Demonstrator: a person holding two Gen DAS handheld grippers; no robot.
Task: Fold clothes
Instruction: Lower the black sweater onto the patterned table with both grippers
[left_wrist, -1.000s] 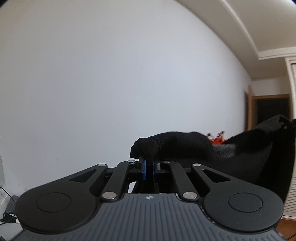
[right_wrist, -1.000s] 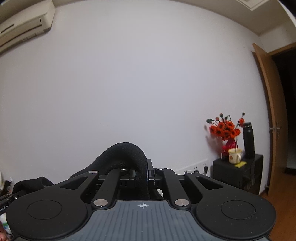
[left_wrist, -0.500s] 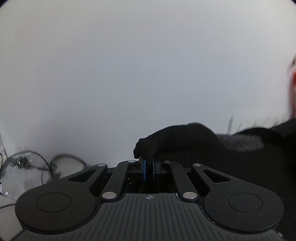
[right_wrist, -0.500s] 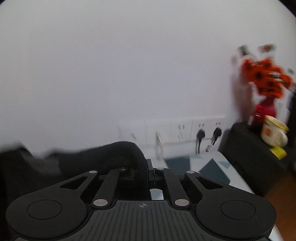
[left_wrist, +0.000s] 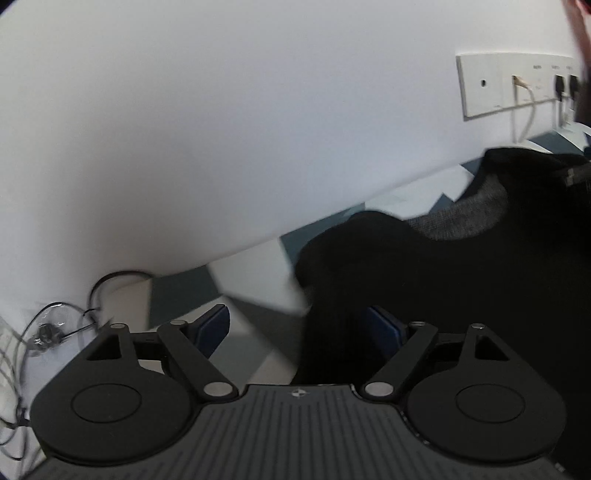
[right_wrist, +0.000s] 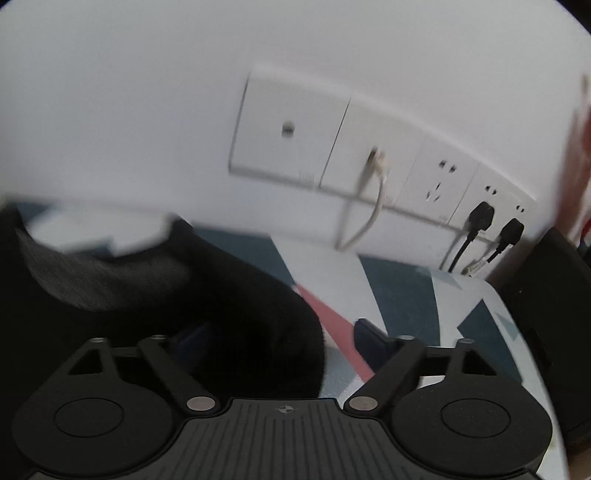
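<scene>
— Left wrist view: the left hand-held gripper (left_wrist: 299, 325) has its blue-padded jaws spread wide, and the black garment (left_wrist: 443, 288) lies on the patterned surface (left_wrist: 255, 273), a fold of it running down between the jaws beside the right pad. Nothing is pinched.

— Same on the other side, from where I stand. The right hand-held gripper (right_wrist: 284, 336) is wide open too. The black garment (right_wrist: 147, 295) is heaped over its left pad and spills onto the surface (right_wrist: 399, 295), while the right pad stands bare.

— What does your side show that mine misses?

— The wall sockets (right_wrist: 369, 166) up close, with a pale cable (right_wrist: 373, 206) and two black plugs (right_wrist: 495, 221). Also a pink wedge in the surface pattern. Yours?

— A tangle of wires (left_wrist: 55, 332) at the far left, and the grey inside of the collar (left_wrist: 469, 218). The sockets (left_wrist: 517, 85) sit small at my top right.

— Half a second ago both pairs of jaws were clamped tight on the cloth, held up against the bare wall.

— Now both have let go, and the garment is down on the surface. Both views are blurred.
</scene>
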